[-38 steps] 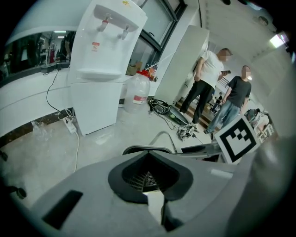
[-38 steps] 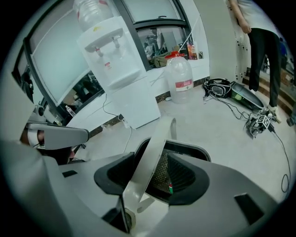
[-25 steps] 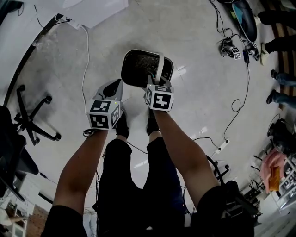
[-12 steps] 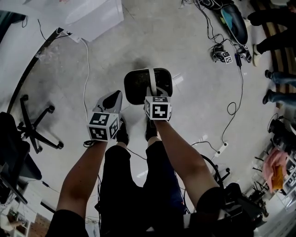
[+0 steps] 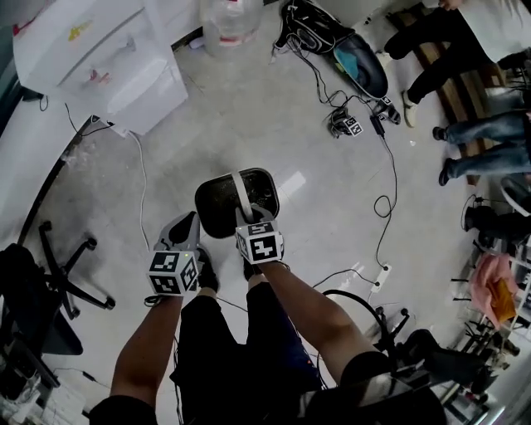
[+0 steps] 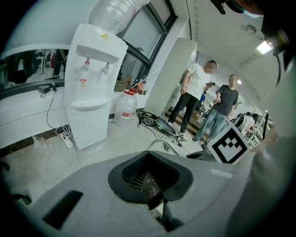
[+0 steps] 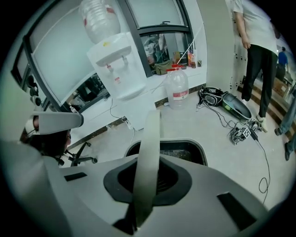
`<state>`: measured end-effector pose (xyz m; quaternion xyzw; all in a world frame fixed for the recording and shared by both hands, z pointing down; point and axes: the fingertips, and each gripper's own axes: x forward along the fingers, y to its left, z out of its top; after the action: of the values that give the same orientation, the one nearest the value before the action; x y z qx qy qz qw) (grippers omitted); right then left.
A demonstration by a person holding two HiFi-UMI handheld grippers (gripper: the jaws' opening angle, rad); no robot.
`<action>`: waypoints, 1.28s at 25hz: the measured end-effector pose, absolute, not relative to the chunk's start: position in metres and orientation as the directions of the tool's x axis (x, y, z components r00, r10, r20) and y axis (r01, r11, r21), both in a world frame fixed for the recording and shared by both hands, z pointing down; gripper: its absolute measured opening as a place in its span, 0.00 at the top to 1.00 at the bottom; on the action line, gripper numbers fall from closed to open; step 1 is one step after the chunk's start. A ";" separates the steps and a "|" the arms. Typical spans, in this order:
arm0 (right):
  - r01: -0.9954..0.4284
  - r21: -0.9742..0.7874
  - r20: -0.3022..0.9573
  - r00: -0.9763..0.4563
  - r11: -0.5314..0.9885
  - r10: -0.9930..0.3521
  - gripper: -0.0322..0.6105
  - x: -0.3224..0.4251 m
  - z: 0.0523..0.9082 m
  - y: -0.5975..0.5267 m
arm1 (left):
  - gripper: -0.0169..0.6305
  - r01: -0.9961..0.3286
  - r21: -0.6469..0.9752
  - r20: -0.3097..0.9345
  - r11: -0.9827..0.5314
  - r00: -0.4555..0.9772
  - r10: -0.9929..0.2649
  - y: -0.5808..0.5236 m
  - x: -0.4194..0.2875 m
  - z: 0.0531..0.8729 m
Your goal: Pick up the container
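A black container (image 5: 217,207) with a pale grey bail handle (image 5: 241,192) hangs above the floor in front of the person's legs. My right gripper (image 5: 253,219) is shut on that handle. In the right gripper view the handle (image 7: 147,157) runs up between the jaws of the right gripper (image 7: 138,206), and the container's dark rim (image 7: 185,147) shows behind them. My left gripper (image 5: 184,229) sits just left of the container, apart from it. Its jaws are together with nothing between them, as the left gripper view shows (image 6: 159,210).
A white water dispenser (image 5: 99,70) and a water bottle (image 5: 226,21) stand far left. An office chair (image 5: 58,266) is at the left. Cables, a power strip (image 5: 377,278) and a dark bag (image 5: 353,58) lie on the floor to the right, where people (image 5: 473,50) stand.
The right gripper has closed on the handle and the container has risen off the floor with it. The floor now looks farther away. The left gripper has stayed beside it.
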<state>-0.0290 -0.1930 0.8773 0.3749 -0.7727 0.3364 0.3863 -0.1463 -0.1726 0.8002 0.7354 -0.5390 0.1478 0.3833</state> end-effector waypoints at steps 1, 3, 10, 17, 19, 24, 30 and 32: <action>-0.837 -0.232 0.844 -0.427 0.495 -0.326 0.90 -0.029 0.865 -0.193 | 0.96 -0.907 0.403 0.624 -0.125 0.372 -0.687 -0.174 -0.146 0.789; -0.832 -0.231 0.833 -0.437 0.505 -0.339 0.90 -0.028 0.840 -0.193 | 0.96 -0.909 0.398 0.610 -0.127 0.366 -0.703 -0.176 -0.144 0.766; -0.814 -0.237 0.809 -0.467 0.530 -0.356 0.90 -0.020 0.748 -0.177 | 0.96 -0.910 0.391 0.569 -0.142 0.360 -0.740 -0.166 -0.136 0.679; -0.811 -0.232 0.772 -0.490 0.537 -0.406 0.90 -0.001 0.653 -0.170 | 0.96 -0.904 0.392 0.541 -0.168 0.374 -0.753 -0.145 -0.120 0.605; -0.812 -0.234 0.758 -0.497 0.534 -0.424 0.90 0.003 0.627 -0.170 | 0.96 -0.902 0.398 0.531 -0.169 0.377 -0.759 -0.141 -0.118 0.586; -0.815 -0.229 0.731 -0.505 0.532 -0.460 0.90 0.014 0.571 -0.165 | 0.96 -0.900 0.393 0.512 -0.190 0.385 -0.767 -0.131 -0.109 0.544; -0.810 -0.226 0.691 -0.525 0.541 -0.497 0.90 0.024 0.509 -0.157 | 0.96 -0.885 0.393 0.431 -0.249 0.417 -0.801 -0.128 -0.097 0.477; -0.808 -0.232 0.683 -0.532 0.542 -0.500 0.90 0.026 0.494 -0.152 | 0.96 -0.883 0.397 0.415 -0.251 0.417 -0.809 -0.124 -0.097 0.458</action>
<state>0.0262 -0.1522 0.4937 0.3933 -0.8315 0.2728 0.2820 -0.0968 -0.1237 0.4585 0.7885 -0.5363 0.0629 0.2946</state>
